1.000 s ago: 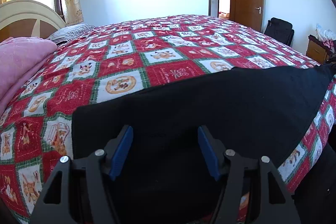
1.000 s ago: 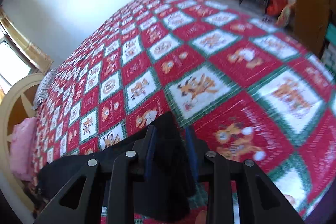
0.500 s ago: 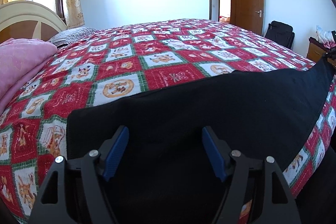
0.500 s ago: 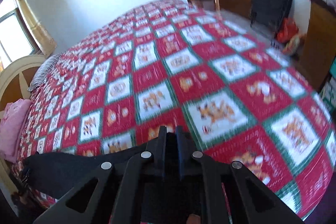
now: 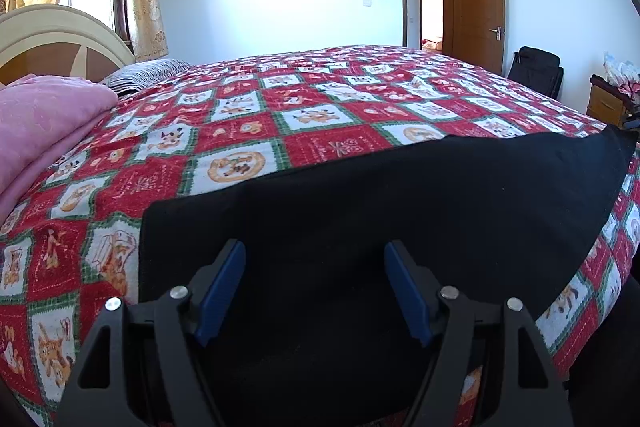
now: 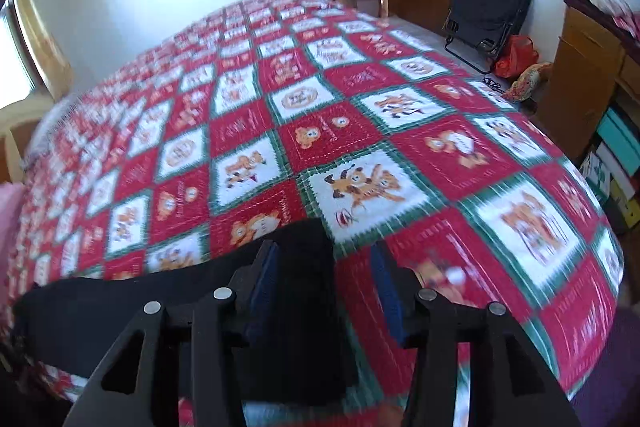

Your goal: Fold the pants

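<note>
The black pants (image 5: 380, 211) lie flat in a long band along the near edge of the bed (image 5: 320, 115), which has a red, white and green patchwork cover. My left gripper (image 5: 316, 259) is open, its blue pads wide apart over the left end of the pants, holding nothing. In the right wrist view the pants (image 6: 168, 299) stretch away to the left. My right gripper (image 6: 326, 263) is open over the right end of the pants (image 6: 308, 291), whose corner lies between the pads.
A pink blanket (image 5: 44, 123) and a striped pillow (image 5: 144, 75) lie by the headboard (image 5: 60, 39) at left. A black folding chair (image 6: 492, 7), wooden cabinet (image 6: 580, 79) and open door (image 5: 476, 3) stand beyond the bed's far right side.
My right gripper was shut on the pants' end half a second ago and has opened, letting it go on the bed. My left gripper stayed open and drew back slightly.
</note>
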The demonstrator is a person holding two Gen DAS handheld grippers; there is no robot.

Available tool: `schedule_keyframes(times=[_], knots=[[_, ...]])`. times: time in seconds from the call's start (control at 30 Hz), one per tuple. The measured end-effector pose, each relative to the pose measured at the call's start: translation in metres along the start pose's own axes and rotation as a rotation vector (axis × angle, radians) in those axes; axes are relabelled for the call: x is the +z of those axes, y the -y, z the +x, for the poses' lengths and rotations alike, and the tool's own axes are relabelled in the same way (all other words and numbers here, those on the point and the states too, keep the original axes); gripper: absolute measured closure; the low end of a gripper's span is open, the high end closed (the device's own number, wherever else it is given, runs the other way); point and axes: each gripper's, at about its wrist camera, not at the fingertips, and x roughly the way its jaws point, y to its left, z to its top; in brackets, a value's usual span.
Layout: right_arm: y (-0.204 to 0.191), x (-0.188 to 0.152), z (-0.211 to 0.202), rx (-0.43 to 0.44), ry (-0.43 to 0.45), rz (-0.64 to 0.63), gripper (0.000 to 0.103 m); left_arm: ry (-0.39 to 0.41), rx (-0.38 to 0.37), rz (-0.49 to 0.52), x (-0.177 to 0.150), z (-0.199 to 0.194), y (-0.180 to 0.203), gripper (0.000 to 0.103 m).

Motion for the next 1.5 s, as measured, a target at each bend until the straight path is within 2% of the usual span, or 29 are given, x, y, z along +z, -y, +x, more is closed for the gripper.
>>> schedule_keyframes(times=[0.07, 0.13, 0.2, 0.23, 0.3, 0.33, 0.43, 0.5, 0.57, 0.67, 0.73, 0.83, 0.87, 0.9, 0.97, 1.07, 1.27, 1.4, 1.5], knots=[[0.001, -0.013, -0.022, 0.023, 0.036, 0.002, 0.053, 0.005, -0.001, -0.007, 0.000, -0.002, -0.001, 0.028], [-0.002, -0.023, -0.030, 0.048, 0.034, -0.007, 0.055, 0.008, -0.004, -0.013, -0.001, -0.002, -0.002, 0.028], [-0.003, -0.035, -0.028, 0.054, -0.004, -0.004, 0.079, 0.010, -0.007, -0.018, -0.001, -0.004, -0.002, 0.028], [-0.003, -0.043, -0.022, 0.036, -0.039, -0.021, 0.084, 0.010, -0.009, -0.019, -0.001, -0.004, -0.002, 0.028], [-0.001, -0.052, -0.012, 0.006, -0.071, -0.033, 0.088, 0.007, -0.013, -0.017, -0.002, -0.004, -0.003, 0.028], [0.003, -0.055, -0.010, 0.026, -0.074, -0.019, 0.088, 0.007, -0.015, -0.017, -0.002, -0.005, -0.003, 0.028], [0.007, -0.055, -0.017, 0.050, -0.046, 0.002, 0.094, 0.005, -0.020, -0.014, -0.003, -0.005, -0.003, 0.028], [-0.002, -0.050, -0.026, 0.034, -0.005, -0.043, 0.095, 0.004, -0.020, -0.011, -0.003, -0.004, -0.003, 0.028], [-0.008, -0.047, -0.031, 0.006, 0.014, -0.076, 0.095, 0.005, -0.020, -0.012, -0.003, -0.004, -0.003, 0.028], [-0.007, -0.048, -0.015, -0.074, -0.049, -0.124, 0.095, 0.010, -0.023, -0.018, -0.004, -0.004, -0.003, 0.028], [-0.002, -0.050, -0.014, -0.066, -0.052, -0.111, 0.093, 0.010, -0.024, -0.022, -0.002, -0.007, -0.003, 0.028], [-0.007, -0.046, -0.028, -0.119, -0.007, -0.104, 0.074, 0.046, -0.008, -0.029, 0.003, -0.020, -0.008, 0.028], [-0.013, -0.044, -0.033, -0.136, 0.019, -0.119, 0.063, 0.054, -0.004, -0.031, 0.005, -0.023, -0.010, 0.028], [-0.021, -0.041, -0.037, -0.133, 0.041, -0.137, 0.061, 0.057, 0.004, -0.033, 0.007, -0.025, -0.014, 0.027], [-0.044, -0.035, -0.041, -0.078, 0.060, -0.179, 0.061, 0.052, 0.032, -0.044, 0.009, -0.025, -0.023, 0.026], [-0.092, -0.031, -0.034, 0.086, 0.043, -0.259, 0.061, 0.033, 0.072, -0.077, 0.006, -0.021, -0.035, 0.026], [-0.206, -0.043, 0.016, 0.328, -0.041, -0.464, 0.061, -0.006, 0.097, -0.146, -0.006, -0.013, -0.057, 0.026], [-0.267, -0.058, 0.052, 0.413, -0.117, -0.558, 0.061, -0.025, 0.095, -0.145, -0.012, -0.005, -0.059, 0.022], [-0.303, -0.074, 0.079, 0.408, -0.168, -0.649, 0.061, -0.018, 0.109, -0.158, -0.014, -0.004, -0.063, 0.012]])
